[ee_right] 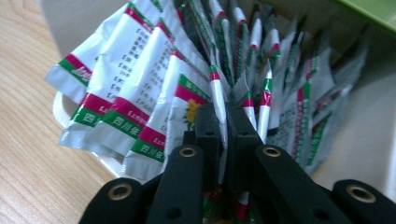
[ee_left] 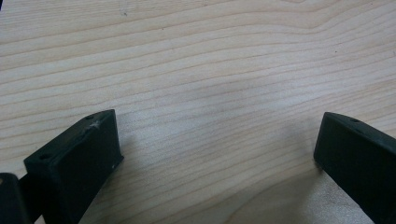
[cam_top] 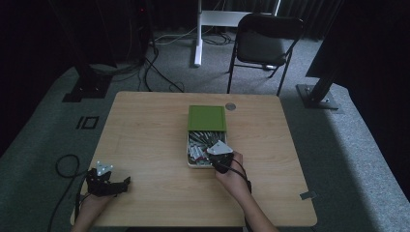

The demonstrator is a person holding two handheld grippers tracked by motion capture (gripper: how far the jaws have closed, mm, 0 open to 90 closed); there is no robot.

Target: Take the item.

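Dark curtains and a folding chair [cam_top: 265, 46] stand beyond the wooden table [cam_top: 145, 145], which sits on grey carpet. At the table's middle lies a white box [cam_top: 189, 162] packed with foil sachets, its green lid [cam_top: 207, 118] resting over the far half. The right gripper [ee_right: 223, 122] reaches into the near end of the box, its jaws clenched on the edge of one sachet [ee_right: 218, 100] standing upright among its neighbours. The step in hand looks like picking a single packet; the next move probably calls for a straight lift so that adjoining sachets do not drag out with it. Well to the left of the box, the left gripper [ee_left: 218, 140] rests over bare wood, jaws wide apart and holding nothing.
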